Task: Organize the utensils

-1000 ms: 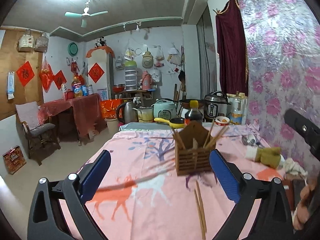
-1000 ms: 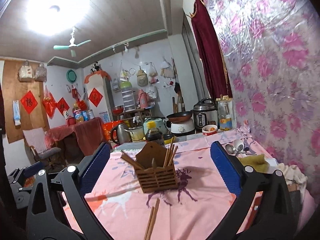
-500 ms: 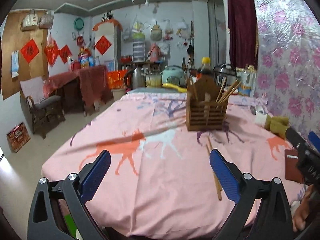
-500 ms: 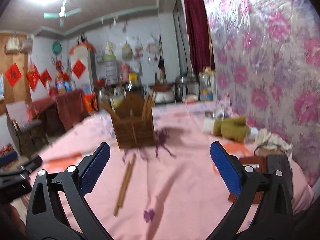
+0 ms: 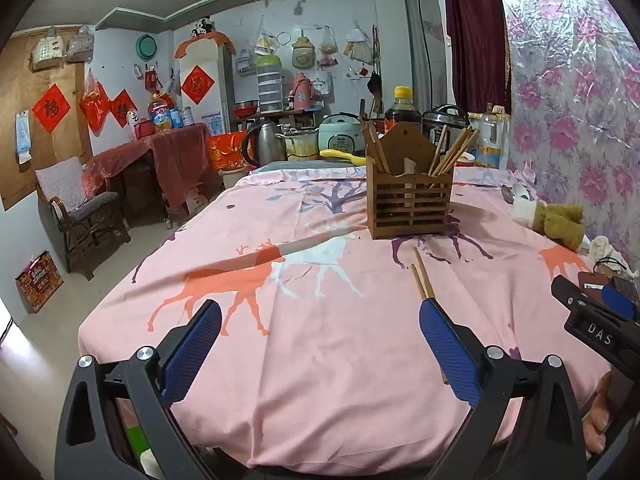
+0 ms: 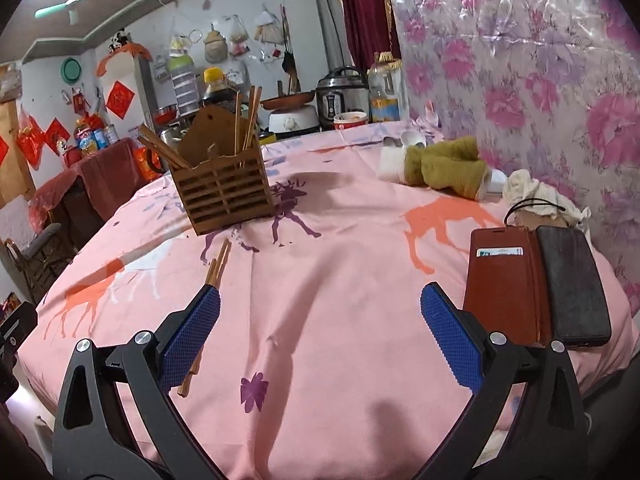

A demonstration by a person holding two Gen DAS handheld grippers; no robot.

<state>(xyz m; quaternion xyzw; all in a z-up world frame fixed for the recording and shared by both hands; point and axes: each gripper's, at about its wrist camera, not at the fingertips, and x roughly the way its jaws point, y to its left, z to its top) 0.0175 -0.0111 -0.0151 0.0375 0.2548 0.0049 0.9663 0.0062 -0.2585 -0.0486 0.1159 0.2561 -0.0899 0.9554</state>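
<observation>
Both grippers low, level, jaws wide.

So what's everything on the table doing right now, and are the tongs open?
Left tongs: open, empty.
Right tongs: open, empty.
Wooden holder: upright, chopsticks inside.
Loose chopsticks: lying flat on the cloth, outside the holder.
Phone case: lying open.

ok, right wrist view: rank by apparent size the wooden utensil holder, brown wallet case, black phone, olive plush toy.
1. Slatted wooden utensil holder
2. Brown wallet case, though it lies nearer the camera
3. Black phone and olive plush toy: too close to rank
</observation>
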